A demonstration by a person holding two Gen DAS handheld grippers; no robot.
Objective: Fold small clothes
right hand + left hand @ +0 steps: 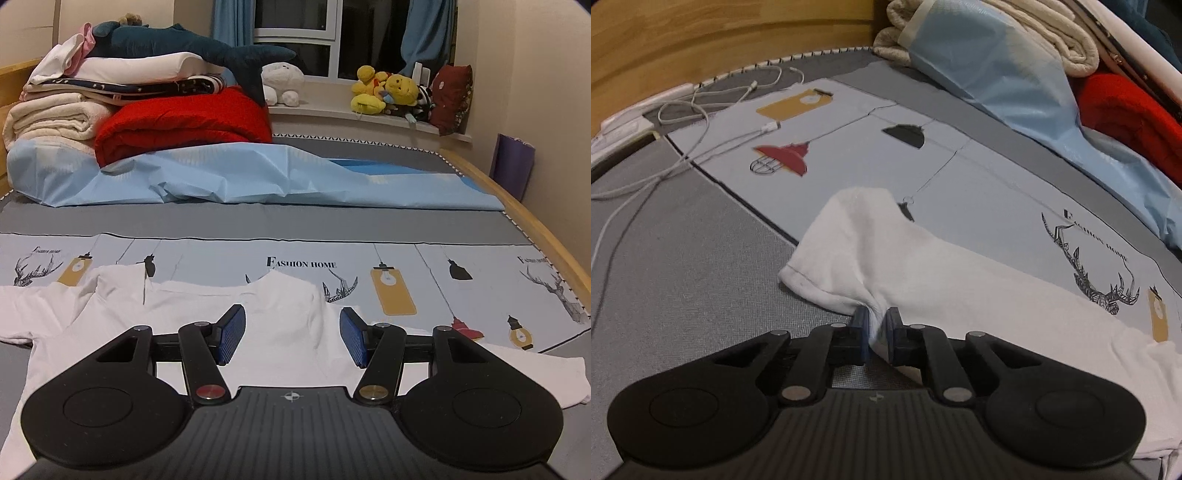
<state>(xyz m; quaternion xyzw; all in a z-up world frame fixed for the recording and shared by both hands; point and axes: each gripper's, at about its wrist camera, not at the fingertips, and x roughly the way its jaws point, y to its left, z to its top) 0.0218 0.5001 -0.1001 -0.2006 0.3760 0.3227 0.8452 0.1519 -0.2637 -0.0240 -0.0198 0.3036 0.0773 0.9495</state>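
A small white T-shirt (923,266) lies on the bed's light blue printed sheet (871,147). In the left wrist view my left gripper (876,325) is shut on a pinch of the shirt's fabric next to a sleeve, which is drawn up into a ridge. In the right wrist view the same white T-shirt (288,332) lies spread out with a sleeve on each side. My right gripper (291,334) is open and empty, its blue pads (232,332) standing apart over the shirt's middle.
White charging cables (701,110) and a power strip (624,122) lie at the far left. Folded blankets (55,118), a red quilt (184,122), a light blue plastic sheet (258,173) and a plush shark (177,44) pile at the back. Plush toys (388,92) sit on the windowsill.
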